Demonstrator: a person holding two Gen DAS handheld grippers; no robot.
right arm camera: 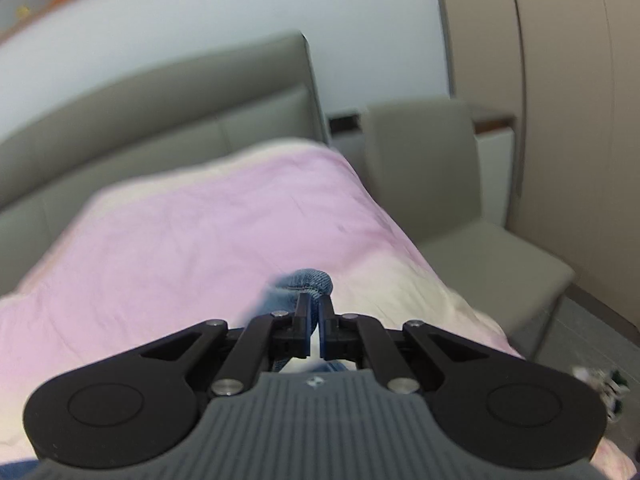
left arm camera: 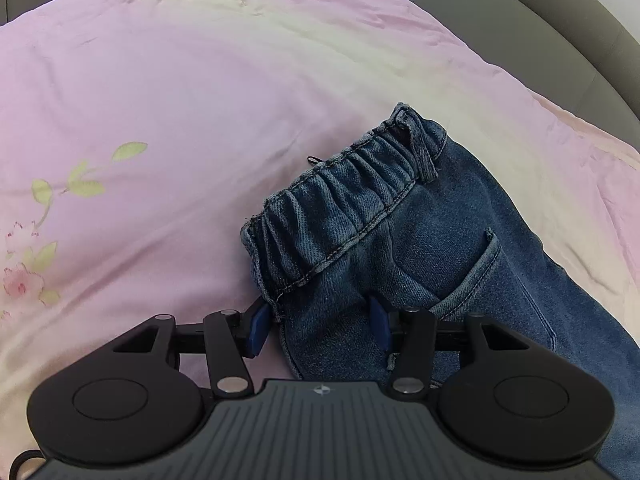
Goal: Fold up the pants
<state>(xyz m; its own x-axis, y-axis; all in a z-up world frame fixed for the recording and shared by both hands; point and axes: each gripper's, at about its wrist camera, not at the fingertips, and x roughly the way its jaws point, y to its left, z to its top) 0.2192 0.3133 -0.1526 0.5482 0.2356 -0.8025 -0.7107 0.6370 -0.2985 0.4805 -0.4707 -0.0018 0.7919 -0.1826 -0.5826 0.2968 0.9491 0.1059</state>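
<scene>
Blue denim pants (left arm camera: pixel 400 240) lie on the pink bed cover (left arm camera: pixel 160 100), with the elastic waistband (left arm camera: pixel 344 200) toward the upper left and a back pocket facing up. My left gripper (left arm camera: pixel 320 326) stands open just below the waistband. Its blue pads straddle the pants' left edge, with denim lying between them. In the right wrist view my right gripper (right arm camera: pixel 315 312) is shut on a bunched fold of the denim (right arm camera: pixel 308 280), raised above the bed cover (right arm camera: pixel 180 232). That view is blurred, so I cannot tell which part of the pants it holds.
A grey padded headboard (right arm camera: pixel 160 120) runs behind the bed. A grey chair (right arm camera: pixel 440 184) stands beside the bed's right edge, with beige wardrobe doors (right arm camera: pixel 560 80) behind it. The cover is wrinkled and printed with flowers (left arm camera: pixel 24 276) at the left.
</scene>
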